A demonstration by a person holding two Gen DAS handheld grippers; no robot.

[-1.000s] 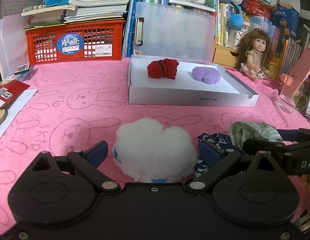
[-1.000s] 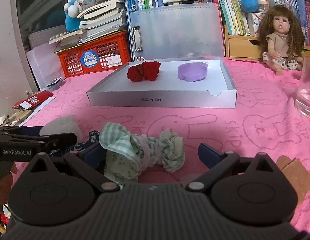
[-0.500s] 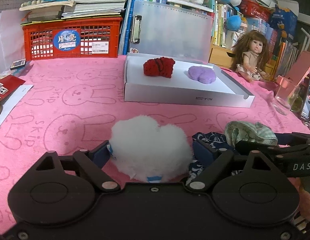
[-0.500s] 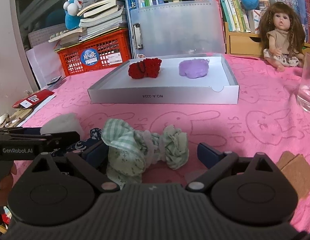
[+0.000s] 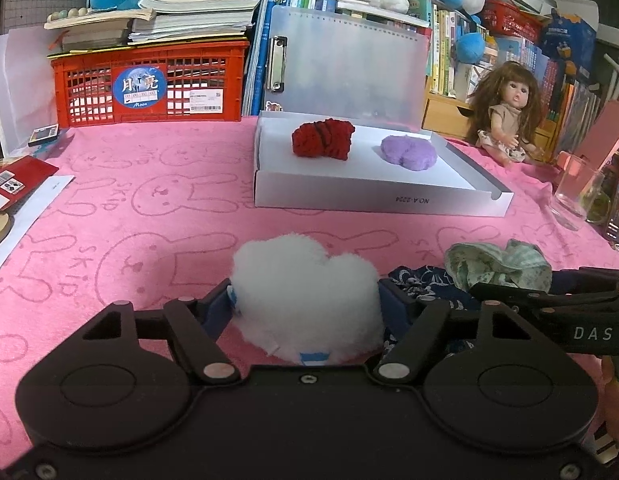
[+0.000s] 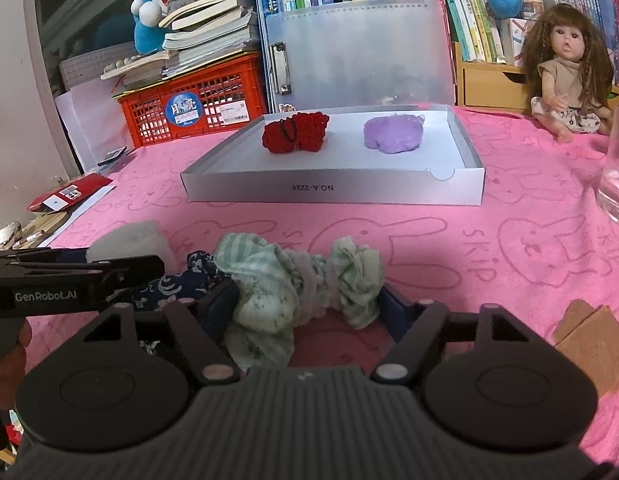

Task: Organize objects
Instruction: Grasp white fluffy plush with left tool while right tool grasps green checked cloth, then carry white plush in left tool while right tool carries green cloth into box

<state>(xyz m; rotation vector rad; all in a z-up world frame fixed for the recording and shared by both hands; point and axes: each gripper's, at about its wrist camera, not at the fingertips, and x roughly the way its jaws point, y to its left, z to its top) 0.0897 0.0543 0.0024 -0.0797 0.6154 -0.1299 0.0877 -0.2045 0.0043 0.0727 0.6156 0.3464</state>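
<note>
Two scrunchies, one red and one purple, lie in the one box. The left hand-held gripper is closing on a white scrunchie; the right hand-held gripper is closing on a green one.

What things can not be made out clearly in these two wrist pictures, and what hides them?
- Dark blue patterned cloth: mostly covered by the green checked cloth bundle and the left gripper, both views.
- Near underside of the white fluffy piece: hidden behind the gripper body, left wrist view.
- Right gripper, closing on the bundle: pad contact hidden by fabric.
- Glass: cut by the right edge.
</note>
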